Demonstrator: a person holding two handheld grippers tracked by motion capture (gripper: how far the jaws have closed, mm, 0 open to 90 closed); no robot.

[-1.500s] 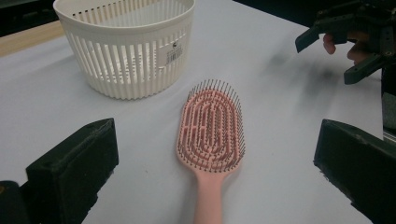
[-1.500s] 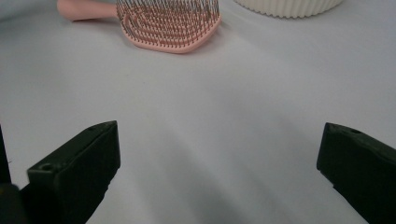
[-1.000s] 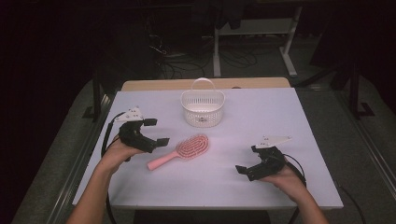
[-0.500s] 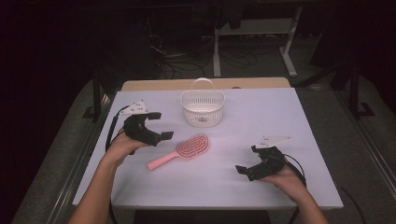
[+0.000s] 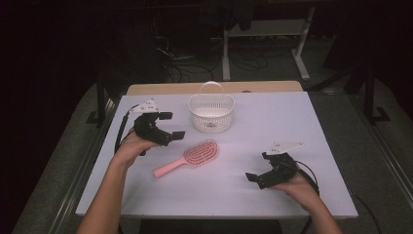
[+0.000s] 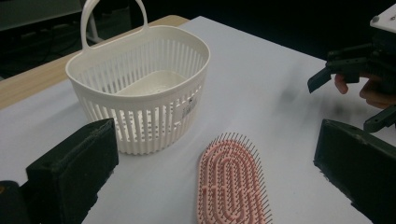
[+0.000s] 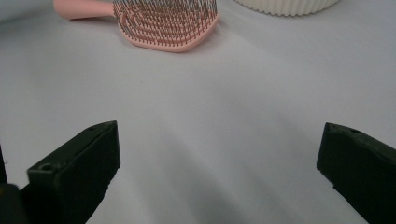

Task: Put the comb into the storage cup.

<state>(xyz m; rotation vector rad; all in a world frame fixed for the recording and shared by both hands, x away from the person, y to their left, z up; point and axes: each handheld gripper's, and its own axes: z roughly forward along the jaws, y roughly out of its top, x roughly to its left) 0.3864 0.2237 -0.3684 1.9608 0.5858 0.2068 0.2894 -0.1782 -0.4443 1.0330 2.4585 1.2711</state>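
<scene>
Nearest the person, 2 forearms come in over the front edge of the pale tabletop (image 5: 292, 117). The right gripper (image 5: 258, 170) sits low at the front right, its jaws spread wide and holding nothing; in the right gripper view bare tabletop lies between them. The left gripper (image 5: 173, 126) is held farther back on the left, raised above the surface, its jaws likewise spread wide and empty, aimed toward the middle of the tabletop.

Between the 2 grippers lies 1 pink hairbrush (image 5: 187, 157), bristles up, flat on the tabletop, its handle pointing toward the front left and its oval head toward the back right. It is near the left gripper but apart from it, and well apart from the right one. Nothing lies between either gripper and the brush. In the left gripper view the brush head (image 6: 233, 184) sits between the 2 jaws, and the right gripper (image 6: 348, 70) shows farther off.

Behind the brush stands 1 white slatted basket (image 5: 211, 113) with an upright loop handle, near the brush head but not touching it. It is upright and looks empty inside. A small label (image 6: 188, 110) is stuck on its side wall; the print is too small to read.

Beyond the tabletop, the dark floor carries loose cables (image 5: 185, 68) and the legs of a white frame (image 5: 265, 34).
</scene>
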